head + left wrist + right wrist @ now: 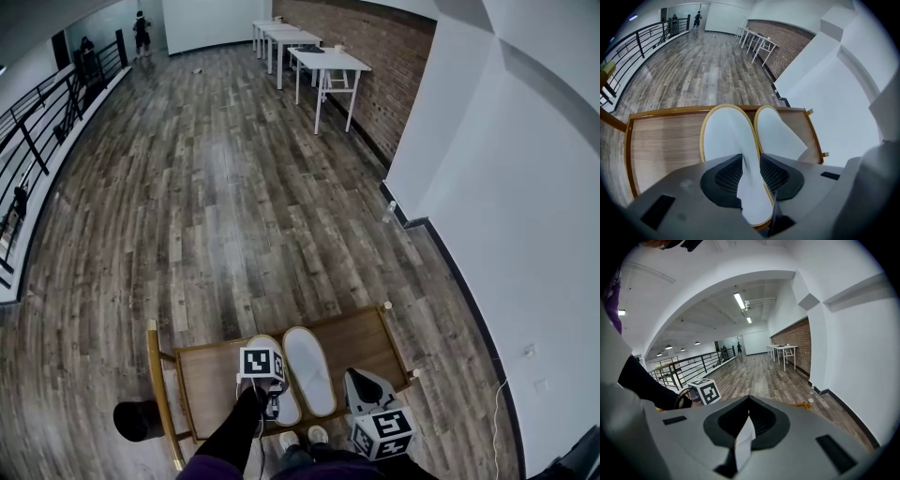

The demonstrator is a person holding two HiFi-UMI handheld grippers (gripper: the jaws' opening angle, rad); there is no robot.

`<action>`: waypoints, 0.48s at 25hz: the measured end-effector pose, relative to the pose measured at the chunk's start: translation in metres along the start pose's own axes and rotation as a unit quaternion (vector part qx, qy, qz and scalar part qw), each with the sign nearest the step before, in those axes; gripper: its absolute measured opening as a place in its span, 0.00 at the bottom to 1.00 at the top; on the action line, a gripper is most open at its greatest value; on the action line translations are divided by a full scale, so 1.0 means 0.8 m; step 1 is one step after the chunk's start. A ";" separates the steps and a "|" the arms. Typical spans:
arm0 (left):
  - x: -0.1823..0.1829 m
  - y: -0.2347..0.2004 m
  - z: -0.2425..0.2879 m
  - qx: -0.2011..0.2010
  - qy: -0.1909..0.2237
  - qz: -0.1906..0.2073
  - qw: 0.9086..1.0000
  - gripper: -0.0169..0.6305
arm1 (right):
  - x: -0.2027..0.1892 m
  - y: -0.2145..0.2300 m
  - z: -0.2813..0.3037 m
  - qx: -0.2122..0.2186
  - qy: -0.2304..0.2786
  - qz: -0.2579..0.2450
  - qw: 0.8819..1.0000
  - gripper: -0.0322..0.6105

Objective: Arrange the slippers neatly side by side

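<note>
The wooden tray table (211,386) first: it is narrow, and the pair takes up the middle of it, toes pointing away from the person. A knock against its rim could jolt both slippers out of line.

On to the pair. The left slipper (724,136) and the right slipper (777,133) lie flat with their sides touching, as near to neat as I'd ask for, so to my eye the arranging is all but done. They look light and soft, and that is the danger, because a brush from anything could be enough to skew one.

The left gripper (751,158) hangs steeply over the left slipper's heel end. Its jaws stand apart with the white sole showing between them, and I see no pad pressing. If it pulls off sideways instead of straight up, a jaw could catch the yellow edging and drag the heel away from its partner.

Smallest worry: the right gripper (749,401) sits off by the table's right side, jaw tips together and carrying nothing. A careless swing inward could clip the right slipper.
</note>
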State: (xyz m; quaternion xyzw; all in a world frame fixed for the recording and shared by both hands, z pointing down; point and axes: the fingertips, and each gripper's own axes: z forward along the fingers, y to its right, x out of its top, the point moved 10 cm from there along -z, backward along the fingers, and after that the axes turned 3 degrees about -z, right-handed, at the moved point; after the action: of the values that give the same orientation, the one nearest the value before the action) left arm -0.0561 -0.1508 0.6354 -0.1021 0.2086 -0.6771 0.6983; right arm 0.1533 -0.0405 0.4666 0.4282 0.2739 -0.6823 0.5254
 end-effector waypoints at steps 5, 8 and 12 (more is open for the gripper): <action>-0.004 0.002 -0.007 -0.004 0.016 0.005 1.000 0.17 | 0.000 -0.005 0.004 0.010 0.002 -0.002 1.000 0.05; -0.006 0.006 -0.015 -0.008 0.026 0.012 1.000 0.17 | 0.001 -0.007 0.005 0.017 0.003 -0.003 1.000 0.05; -0.010 0.008 -0.034 -0.012 0.039 0.016 0.999 0.17 | 0.001 -0.013 0.009 0.029 0.005 -0.005 1.000 0.05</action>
State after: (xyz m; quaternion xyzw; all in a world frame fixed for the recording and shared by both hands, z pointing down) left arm -0.0615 -0.1386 0.6096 -0.0805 0.2451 -0.6666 0.6993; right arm 0.1415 -0.0438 0.4684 0.4451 0.2586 -0.6903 0.5084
